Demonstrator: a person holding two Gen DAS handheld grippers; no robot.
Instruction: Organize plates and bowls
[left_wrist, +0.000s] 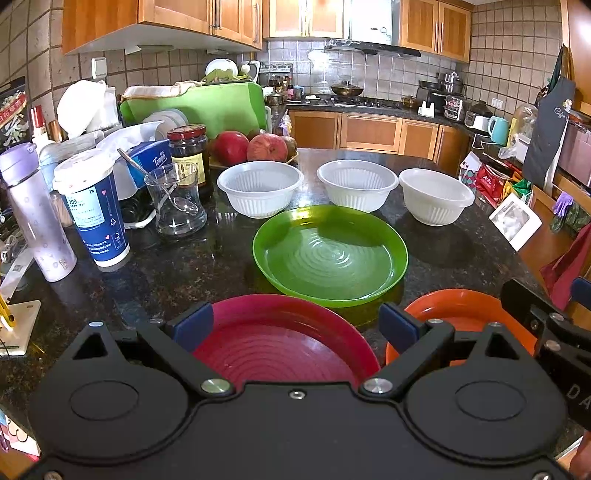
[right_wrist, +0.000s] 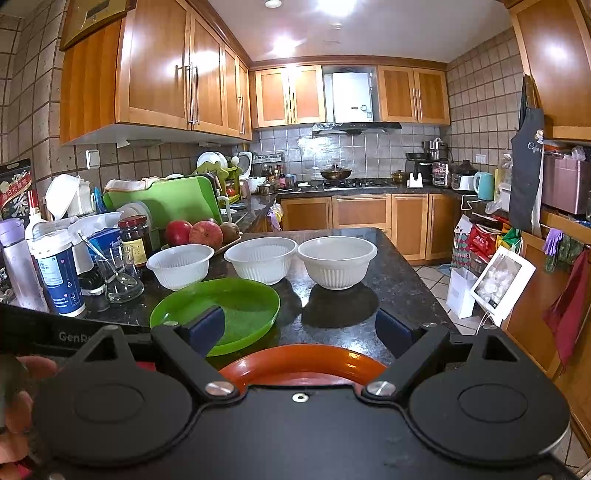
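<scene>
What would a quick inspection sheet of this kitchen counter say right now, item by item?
Surface: dark speckled stone counter, crowded along its left side.
Job's things: three white bowls in a row, apart from each other; green plate in front of them; red plate and orange plate nearest the grippers. Nothing stacked yet.
Clutter: purple bottle, blue paper cup, glass with a spoon, dark jar, apples, green cutting board.
Grippers: left gripper open above the red plate; right gripper open above the orange plate.
Cables: white cable near the floor at right.
Surroundings: wooden cabinets, tiled walls, stove with a pot.
</scene>
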